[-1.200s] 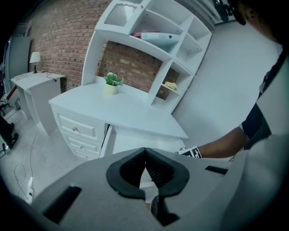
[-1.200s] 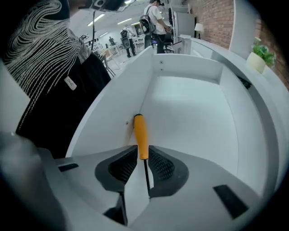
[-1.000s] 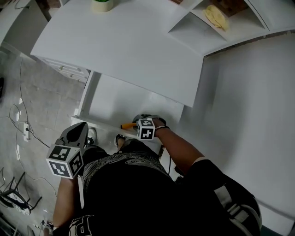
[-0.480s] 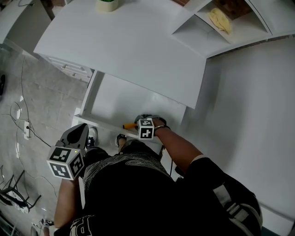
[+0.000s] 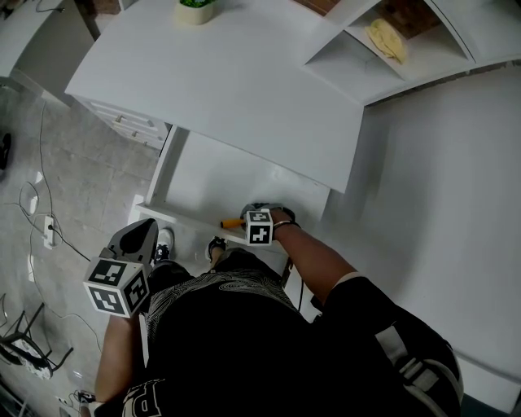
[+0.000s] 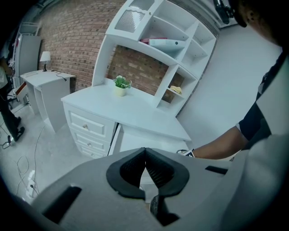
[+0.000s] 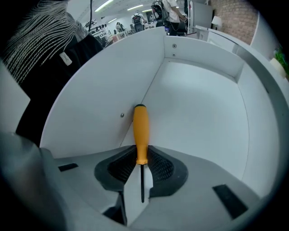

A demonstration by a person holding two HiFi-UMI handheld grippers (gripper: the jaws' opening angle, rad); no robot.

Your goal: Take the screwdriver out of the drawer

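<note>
The white drawer [image 5: 213, 175] stands pulled out below the desk top. My right gripper [image 5: 246, 220] reaches down into its near part and is shut on the screwdriver [image 5: 232, 222]. In the right gripper view the orange handle [image 7: 141, 130] stands between the black pads [image 7: 118, 168], its thin dark shaft pointing back toward the camera, with the bare drawer floor [image 7: 198, 103] beyond. My right gripper [image 7: 141, 163] pinches the handle's lower end. My left gripper [image 5: 140, 232] hangs outside the drawer to its left, over the floor. In the left gripper view, my left gripper [image 6: 145, 157] holds nothing, pads touching.
The white desk top [image 5: 228, 81] carries a small potted plant [image 5: 195, 8]. A stack of closed drawers [image 5: 122, 124] is at the left, and a shelf unit holding a yellow object [image 5: 385, 37] at the back right. Cables [image 5: 41, 232] lie on the floor; a white wall stands right.
The head view has drifted slightly. The right gripper stays shut on the screwdriver in the drawer, and the left gripper has hardly moved.
</note>
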